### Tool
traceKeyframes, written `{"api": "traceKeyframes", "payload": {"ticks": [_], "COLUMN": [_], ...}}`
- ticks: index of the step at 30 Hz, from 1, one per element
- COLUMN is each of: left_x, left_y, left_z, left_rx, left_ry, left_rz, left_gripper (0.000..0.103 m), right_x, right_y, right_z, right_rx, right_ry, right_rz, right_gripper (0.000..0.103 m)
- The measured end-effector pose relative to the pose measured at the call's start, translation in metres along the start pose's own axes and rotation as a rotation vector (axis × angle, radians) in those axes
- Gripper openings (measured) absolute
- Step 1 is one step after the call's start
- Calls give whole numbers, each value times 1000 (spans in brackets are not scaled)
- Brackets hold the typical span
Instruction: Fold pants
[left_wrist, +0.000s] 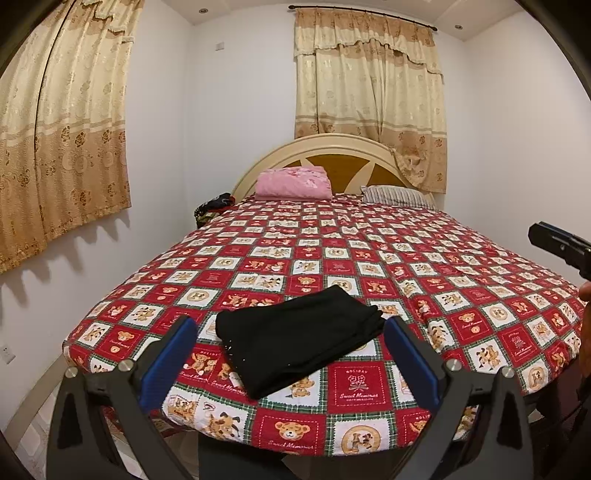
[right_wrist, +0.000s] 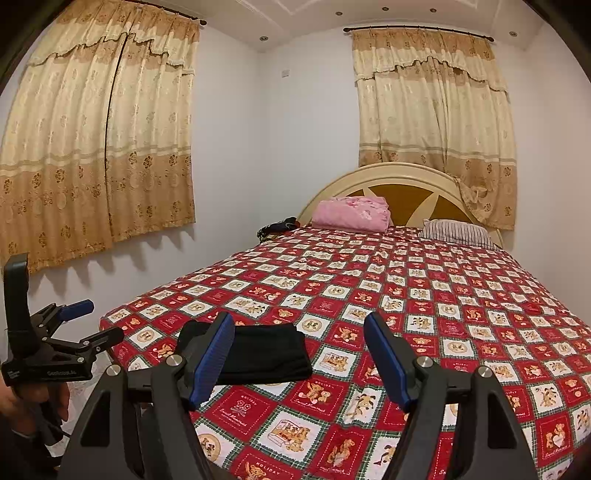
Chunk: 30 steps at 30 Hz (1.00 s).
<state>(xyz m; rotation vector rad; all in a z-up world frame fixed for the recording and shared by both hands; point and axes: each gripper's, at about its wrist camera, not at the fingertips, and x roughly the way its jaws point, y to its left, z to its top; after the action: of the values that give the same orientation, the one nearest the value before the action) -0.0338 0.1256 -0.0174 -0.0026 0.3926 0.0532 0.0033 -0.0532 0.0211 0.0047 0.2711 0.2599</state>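
Blue-padded left claw (left_wrist: 291, 325) hangs wide open and empty above the near edge of the bed (left_wrist: 461, 258) — the folded black pants (left_wrist: 295, 339) lie flat just beyond its tips, untouched. Right claw (right_wrist: 299, 326), likewise agape and empty, has the pants (right_wrist: 266, 350) behind its left finger.

One folded pair of pants (left_wrist: 295, 338) lies on one bed (left_wrist: 461, 273); two pillows at twelve o'clock; two curtains; two claws.
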Motion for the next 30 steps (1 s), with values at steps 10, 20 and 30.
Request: {"api": "traceKeyframes", "payload": {"ticks": [10,20,30], "left_x": [-2,-9,-5], "left_y": [5,-2,-2], "left_z": [1,7,7], "left_rx": [-3,19,18], "left_ry": [-2,-43,-21], "left_rz": [9,11,26], "left_gripper": [103,103,103], "right_x": [0,-3,-3], "right_y": [-2,-2,0], "right_z": [-1,0,-1], "right_rx": [0,-7,-17], "right_ry": [-5,-18,-18], "right_rz": [-4,-7,-5], "right_gripper": [74,74,74]}}
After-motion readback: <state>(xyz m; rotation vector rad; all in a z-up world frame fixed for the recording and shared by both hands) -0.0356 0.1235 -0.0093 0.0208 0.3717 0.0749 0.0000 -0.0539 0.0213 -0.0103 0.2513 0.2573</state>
